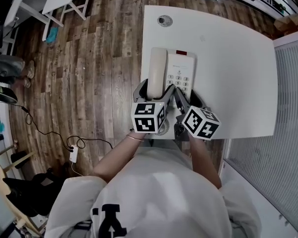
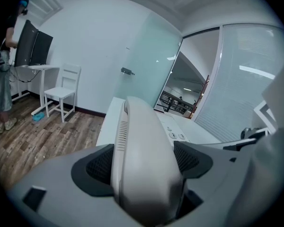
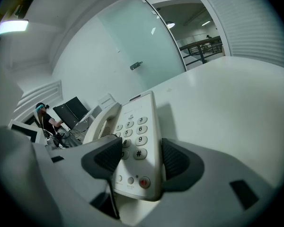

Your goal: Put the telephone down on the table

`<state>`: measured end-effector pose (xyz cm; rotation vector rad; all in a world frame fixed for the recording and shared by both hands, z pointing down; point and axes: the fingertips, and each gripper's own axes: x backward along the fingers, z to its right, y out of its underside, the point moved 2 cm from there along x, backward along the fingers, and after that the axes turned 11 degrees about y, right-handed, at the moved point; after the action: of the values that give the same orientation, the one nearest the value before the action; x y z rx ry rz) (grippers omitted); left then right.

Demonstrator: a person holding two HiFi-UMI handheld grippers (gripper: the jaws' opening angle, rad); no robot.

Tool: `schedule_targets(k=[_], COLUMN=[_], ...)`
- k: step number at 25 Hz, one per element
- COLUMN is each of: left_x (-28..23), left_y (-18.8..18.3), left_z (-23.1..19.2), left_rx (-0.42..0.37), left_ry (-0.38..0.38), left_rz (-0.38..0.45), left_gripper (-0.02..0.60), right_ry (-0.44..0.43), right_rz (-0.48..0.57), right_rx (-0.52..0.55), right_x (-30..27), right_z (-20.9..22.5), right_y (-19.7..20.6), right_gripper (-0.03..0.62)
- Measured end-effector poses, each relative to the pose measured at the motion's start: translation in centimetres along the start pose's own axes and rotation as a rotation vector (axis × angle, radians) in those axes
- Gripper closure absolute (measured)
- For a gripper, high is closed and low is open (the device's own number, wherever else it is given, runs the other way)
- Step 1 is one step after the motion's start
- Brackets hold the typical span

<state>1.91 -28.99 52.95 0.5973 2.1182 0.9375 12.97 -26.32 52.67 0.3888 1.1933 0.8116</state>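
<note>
Both claws clamped on the phone, over the counter.

Left claw [image 2: 144, 161] clenched on the handset [image 1: 157, 66], a pad pressed to each side; the handset runs straight ahead from its jaws, along the left of the phone [image 1: 181, 69]. Right claw [image 3: 139, 157] clamped across the phone's near end, lower keypad [image 3: 132, 131] between its pads. Claws sit side by side, close together. White counter [image 1: 233, 73] spreads ahead and to the right of the right claw. Cannot tell whether the phone's underside touches it.
</note>
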Motion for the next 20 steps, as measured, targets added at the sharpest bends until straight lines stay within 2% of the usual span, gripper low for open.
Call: schedule_targets(k=[10, 14, 20], left_x=[0.1, 0.1, 0.6], left_y=[-0.5, -0.3, -0.9], left_z=[0.1, -0.3, -0.1], left_rx=[-0.008, -0.014, -0.096], left_ry=[-0.004, 0.026, 0.011], left_rz=[0.015, -0.004, 0.017], left_gripper=[0.184, 0.184, 0.186], right_ry=[0.001, -0.003, 0.043], right_rz=[0.038, 0.047, 0.124], right_rx=[0.001, 0.015, 0.118], right_x=[0.2, 0.0, 1.0], right_z=[-0.2, -0.4, 0.1], right_y=[-0.3, 0.1, -2.0], right_gripper=[0.318, 0.318, 0.318])
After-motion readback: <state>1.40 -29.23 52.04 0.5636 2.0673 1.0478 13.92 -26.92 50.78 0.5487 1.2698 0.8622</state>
